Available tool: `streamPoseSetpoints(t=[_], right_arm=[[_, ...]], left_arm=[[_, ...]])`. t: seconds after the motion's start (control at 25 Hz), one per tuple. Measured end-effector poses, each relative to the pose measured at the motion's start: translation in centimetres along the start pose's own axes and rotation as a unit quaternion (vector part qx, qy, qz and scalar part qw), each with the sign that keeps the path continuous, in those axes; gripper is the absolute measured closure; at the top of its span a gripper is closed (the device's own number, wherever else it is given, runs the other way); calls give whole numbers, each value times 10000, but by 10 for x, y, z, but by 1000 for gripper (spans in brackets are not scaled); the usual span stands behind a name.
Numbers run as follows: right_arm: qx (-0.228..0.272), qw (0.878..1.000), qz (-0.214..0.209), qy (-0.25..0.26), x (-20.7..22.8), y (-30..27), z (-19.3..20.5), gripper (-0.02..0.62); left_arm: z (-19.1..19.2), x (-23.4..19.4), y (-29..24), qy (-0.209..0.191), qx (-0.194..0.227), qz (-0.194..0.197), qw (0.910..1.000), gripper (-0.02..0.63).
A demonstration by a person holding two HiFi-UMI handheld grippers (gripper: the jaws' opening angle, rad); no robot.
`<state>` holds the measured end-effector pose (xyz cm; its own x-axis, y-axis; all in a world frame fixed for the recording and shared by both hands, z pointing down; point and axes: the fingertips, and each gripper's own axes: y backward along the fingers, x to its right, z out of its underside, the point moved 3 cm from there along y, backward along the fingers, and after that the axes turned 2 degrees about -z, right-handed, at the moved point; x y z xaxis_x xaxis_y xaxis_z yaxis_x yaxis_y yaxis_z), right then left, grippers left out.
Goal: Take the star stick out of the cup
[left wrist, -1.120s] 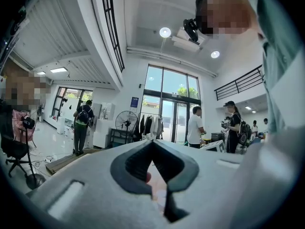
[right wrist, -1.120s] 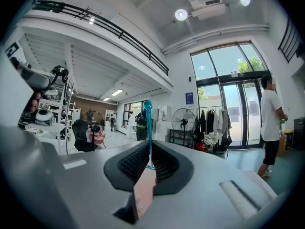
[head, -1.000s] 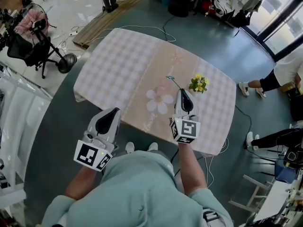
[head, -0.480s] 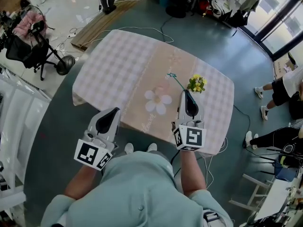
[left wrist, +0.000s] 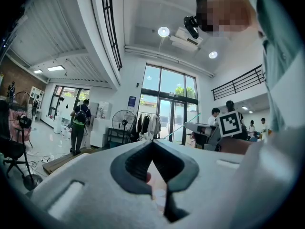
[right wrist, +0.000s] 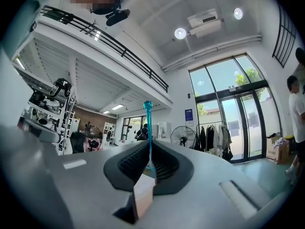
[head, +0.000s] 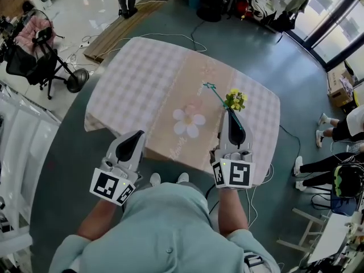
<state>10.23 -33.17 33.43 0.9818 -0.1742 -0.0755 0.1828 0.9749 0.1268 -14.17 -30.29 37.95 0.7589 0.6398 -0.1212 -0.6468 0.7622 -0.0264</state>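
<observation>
My right gripper (head: 230, 116) is shut on the thin teal star stick (head: 218, 95). In the right gripper view the star stick (right wrist: 148, 123) rises straight up from between the ribbed pads (right wrist: 162, 163). In the head view the shaft slants up and left from the jaws, past the left side of the small cup of yellow flowers (head: 237, 100), and the star tip hangs over the table. The cup stands near the table's right edge, just beyond the gripper. My left gripper (head: 136, 135) hovers at the table's near edge; its jaws (left wrist: 152, 144) are shut and hold nothing.
The table (head: 142, 78) wears a pink checked cloth with a white flower print (head: 189, 120). A black stroller (head: 40, 53) stands on the floor at left. A person's legs (head: 335, 127) show at right, and a cable (head: 170, 34) runs along the floor behind the table.
My right gripper has drawn back toward me and to the right with the star stick in it. The left gripper has stayed put.
</observation>
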Motion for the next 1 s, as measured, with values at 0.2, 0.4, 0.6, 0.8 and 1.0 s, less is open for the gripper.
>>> streamPoseSetpoints(t=[0.2,0.4,0.6,0.8,1.0], right_arm=[[93,9999,-26,84,-1,6,-16,584],[185,9997,-54,139,-6,12,-27,584],[227,9996,-73,128,-9,15,-30,584],[249,9995,-71,156,-9,17,-34,584],[252,9995,-80,175,-9,16,-36,584]], left_arm=[[0,0,0,2,-2,15,10000,601],[1,1,1,9,1,43,10000,601],[2,1,2,3,-1,64,10000,601],[1,2,2,-3,7,88,10000,601],[-1,3,0,-3,0,98,10000,601]])
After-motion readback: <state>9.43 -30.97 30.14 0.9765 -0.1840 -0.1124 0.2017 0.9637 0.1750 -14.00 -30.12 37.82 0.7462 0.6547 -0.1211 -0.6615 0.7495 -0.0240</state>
